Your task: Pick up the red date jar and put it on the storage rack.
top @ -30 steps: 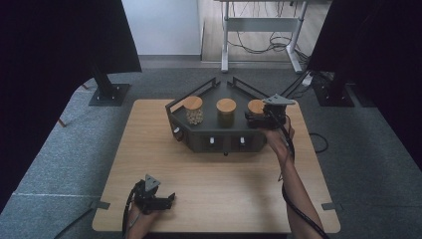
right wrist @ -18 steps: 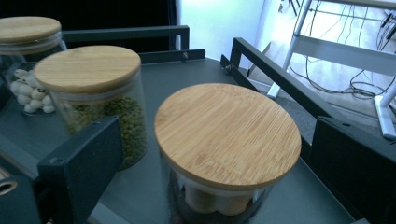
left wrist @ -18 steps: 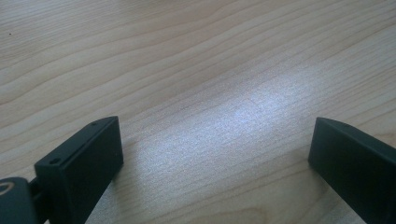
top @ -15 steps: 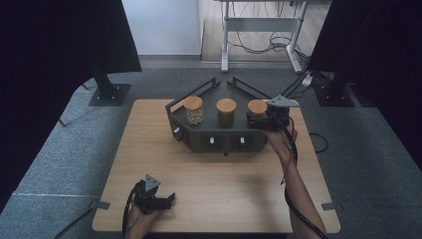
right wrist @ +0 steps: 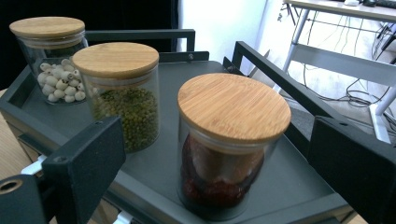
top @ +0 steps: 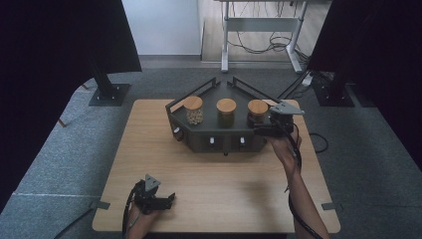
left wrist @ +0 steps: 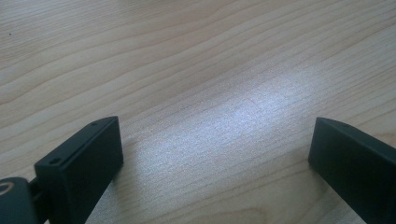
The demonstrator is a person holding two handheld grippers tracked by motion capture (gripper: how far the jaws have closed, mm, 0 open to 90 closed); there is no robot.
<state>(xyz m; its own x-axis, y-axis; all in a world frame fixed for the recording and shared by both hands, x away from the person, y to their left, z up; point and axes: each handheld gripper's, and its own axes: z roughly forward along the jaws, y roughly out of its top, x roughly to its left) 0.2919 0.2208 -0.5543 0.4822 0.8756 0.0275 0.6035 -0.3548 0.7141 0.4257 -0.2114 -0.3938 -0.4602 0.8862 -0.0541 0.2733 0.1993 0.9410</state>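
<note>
Bamboo-lidded red jar (right wrist: 232, 140) is seen at the rack's (top: 199, 142) right end, framed between the right gripper's (top: 266, 130) wide-open jaws, nothing gripped, evidently lined up for grasping. Left gripper (top: 158, 201) is parked open, empty, on the table (top: 234, 184).

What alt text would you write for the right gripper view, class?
Three glass jars with round wooden lids stand in a row on a dark tray. The nearest, the jar of red contents, stands just beyond the open right tongs; behind it are the jar of green beans and the jar of pale beads.
</note>
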